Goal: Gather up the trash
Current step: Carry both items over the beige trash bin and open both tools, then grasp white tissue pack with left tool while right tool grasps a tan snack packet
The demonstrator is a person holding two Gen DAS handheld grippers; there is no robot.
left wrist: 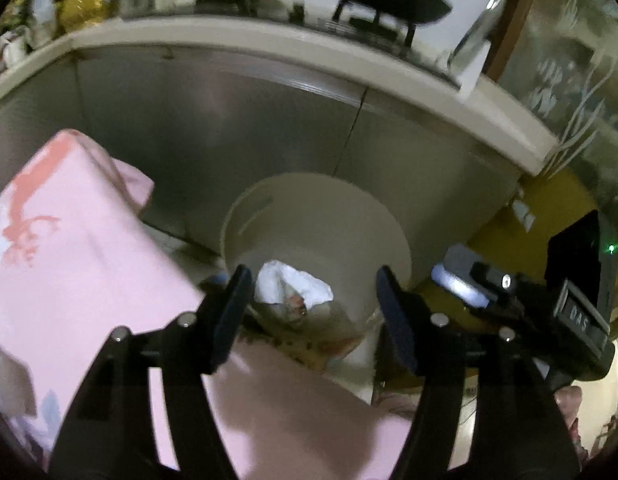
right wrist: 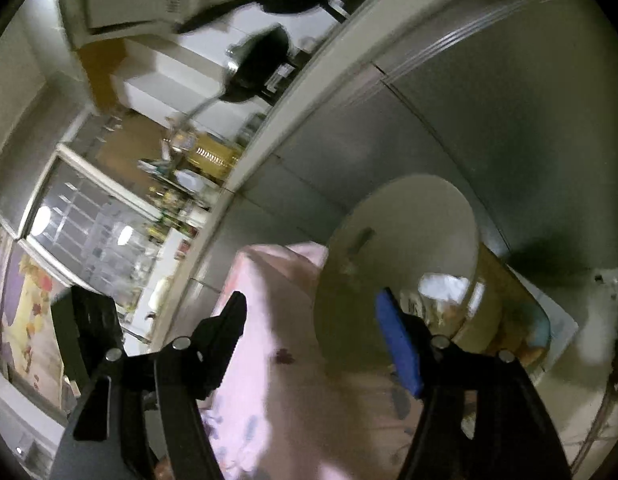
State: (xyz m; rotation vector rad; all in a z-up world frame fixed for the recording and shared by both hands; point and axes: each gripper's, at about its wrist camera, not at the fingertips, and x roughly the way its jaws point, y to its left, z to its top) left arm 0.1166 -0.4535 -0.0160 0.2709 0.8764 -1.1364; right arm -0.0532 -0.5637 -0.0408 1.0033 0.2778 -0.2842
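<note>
**Both tongs spread before the bin**

The left gripper (left wrist: 311, 300) stood spread and empty, the white bin (left wrist: 361, 216) lying straight ahead of its tips with crumpled white paper trash (left wrist: 293, 286) inside. The right gripper (right wrist: 313, 332) was likewise spread, holding nothing, the bin (right wrist: 445, 216) ahead of its right finger. Pink cloth (left wrist: 69, 248) lay left of the left tongs.

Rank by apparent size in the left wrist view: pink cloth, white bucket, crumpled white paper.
1. pink cloth, though it lies nearest the camera, so this is unsure
2. white bucket
3. crumpled white paper, inside the bucket
</note>
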